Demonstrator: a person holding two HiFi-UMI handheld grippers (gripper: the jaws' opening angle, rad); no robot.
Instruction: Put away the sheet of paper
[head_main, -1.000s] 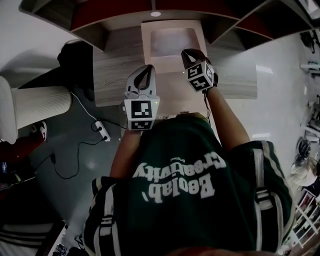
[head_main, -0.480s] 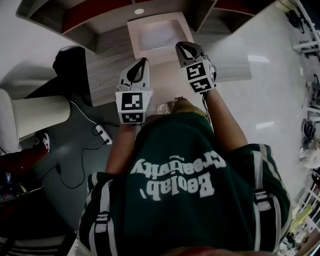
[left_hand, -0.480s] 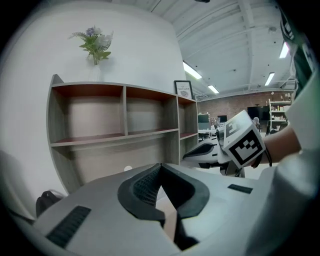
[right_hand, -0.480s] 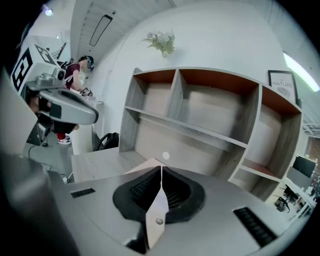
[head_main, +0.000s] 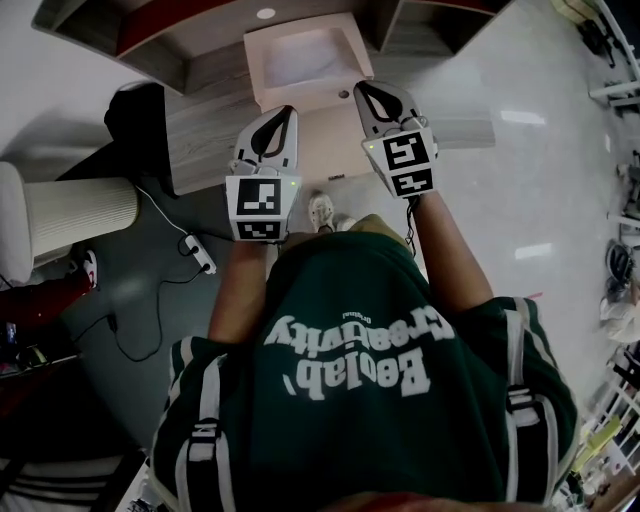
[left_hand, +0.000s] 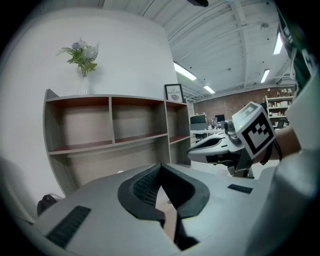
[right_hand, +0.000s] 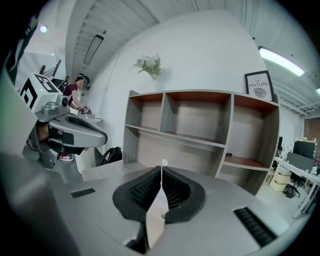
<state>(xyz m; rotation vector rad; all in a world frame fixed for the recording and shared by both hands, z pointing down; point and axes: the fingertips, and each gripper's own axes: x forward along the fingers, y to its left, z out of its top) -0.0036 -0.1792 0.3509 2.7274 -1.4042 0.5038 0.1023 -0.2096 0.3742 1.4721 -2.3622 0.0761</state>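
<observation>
Pinching the sheet of paper (head_main: 300, 60) at its near edge, left gripper (head_main: 283, 118) and right gripper (head_main: 372, 95), both clamped side by side, hold it reaching forward over the counter (head_main: 200, 140) toward the shelf (right_hand: 200, 125).

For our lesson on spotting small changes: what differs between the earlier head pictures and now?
The left gripper and right gripper have drifted slightly apart; the desk and tray sit higher in frame, and a shoe now shows. Both stay shut on the sheet of paper.
</observation>
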